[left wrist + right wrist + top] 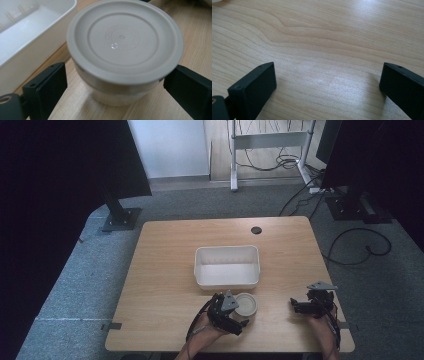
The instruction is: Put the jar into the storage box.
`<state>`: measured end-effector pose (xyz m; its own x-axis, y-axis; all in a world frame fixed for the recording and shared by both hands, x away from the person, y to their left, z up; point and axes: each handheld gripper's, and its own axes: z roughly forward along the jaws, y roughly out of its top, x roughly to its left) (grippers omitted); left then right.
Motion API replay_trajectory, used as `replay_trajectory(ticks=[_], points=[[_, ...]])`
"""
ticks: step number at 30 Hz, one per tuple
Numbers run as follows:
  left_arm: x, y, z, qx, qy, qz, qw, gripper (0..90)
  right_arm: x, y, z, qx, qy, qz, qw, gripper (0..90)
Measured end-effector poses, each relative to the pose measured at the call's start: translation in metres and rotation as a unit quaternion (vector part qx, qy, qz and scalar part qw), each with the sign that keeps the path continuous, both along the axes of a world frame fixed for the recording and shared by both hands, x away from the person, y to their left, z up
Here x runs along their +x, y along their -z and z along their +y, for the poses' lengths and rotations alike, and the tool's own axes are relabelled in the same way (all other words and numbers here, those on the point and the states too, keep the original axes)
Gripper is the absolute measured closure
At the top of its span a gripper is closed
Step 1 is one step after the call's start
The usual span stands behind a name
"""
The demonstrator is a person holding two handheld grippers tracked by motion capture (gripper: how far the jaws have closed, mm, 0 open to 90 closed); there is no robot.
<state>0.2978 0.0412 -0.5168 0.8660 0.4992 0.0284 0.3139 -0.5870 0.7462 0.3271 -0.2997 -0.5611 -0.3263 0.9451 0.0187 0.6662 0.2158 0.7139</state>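
A round beige container (246, 304) with a flat lid (123, 40) stands on the wooden table (165, 270), just in front of a white rectangular bin (227, 266). My left gripper (239, 316) is at the container's near left side. In the left gripper view the left gripper (115, 83) is open, one jaw on each side of the tub, with a small gap at each side. My right gripper (294, 305) hovers low over bare wood at the table's front right. Nothing lies between the jaws of the open right gripper (327, 80).
The white bin (27, 37) is empty and lies close to the left of the container in the left gripper view. A cable hole (256, 230) sits near the table's far edge. Dark monitor stands and floor cables surround the table.
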Motion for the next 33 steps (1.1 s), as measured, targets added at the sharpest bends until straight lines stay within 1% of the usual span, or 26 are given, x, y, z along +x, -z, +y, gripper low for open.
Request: replay_trajectory(ticks=[10,16,18,21,23,26,29,33], points=[[0.003,0.006,-0.015,0.011,-0.003,-0.002,0.9999,6.4,0.0,0.0,0.0,0.0,0.0,0.0,1.0,0.6],[0.007,0.012,-0.021,0.015,-0.006,0.002,0.9999,8.6,0.0,0.0,0.0,0.0,0.0,0.0,1.0,0.5],[0.006,0.012,-0.022,0.016,-0.007,-0.002,0.9998,8.9,0.0,0.0,0.0,0.0,0.0,0.0,1.0,0.5],[0.006,0.012,-0.022,0.012,-0.009,0.003,0.9999,9.4,0.0,0.0,0.0,0.0,-0.001,0.0,1.0,0.5],[0.006,0.011,-0.023,0.012,-0.011,0.003,0.9999,9.7,0.0,0.0,0.0,0.0,-0.001,0.0,1.0,0.5],[0.004,0.01,-0.023,0.013,-0.016,-0.006,0.9998,9.8,0.0,0.0,0.0,0.0,-0.001,0.0,1.0,0.5],[0.005,0.008,-0.022,0.01,-0.017,-0.002,0.9998,9.8,0.0,0.0,0.0,0.0,-0.002,0.0,1.0,0.6],[0.007,0.004,-0.021,0.007,-0.02,-0.001,0.9998,9.8,0.0,0.0,0.0,0.0,-0.002,0.0,1.0,0.6]])
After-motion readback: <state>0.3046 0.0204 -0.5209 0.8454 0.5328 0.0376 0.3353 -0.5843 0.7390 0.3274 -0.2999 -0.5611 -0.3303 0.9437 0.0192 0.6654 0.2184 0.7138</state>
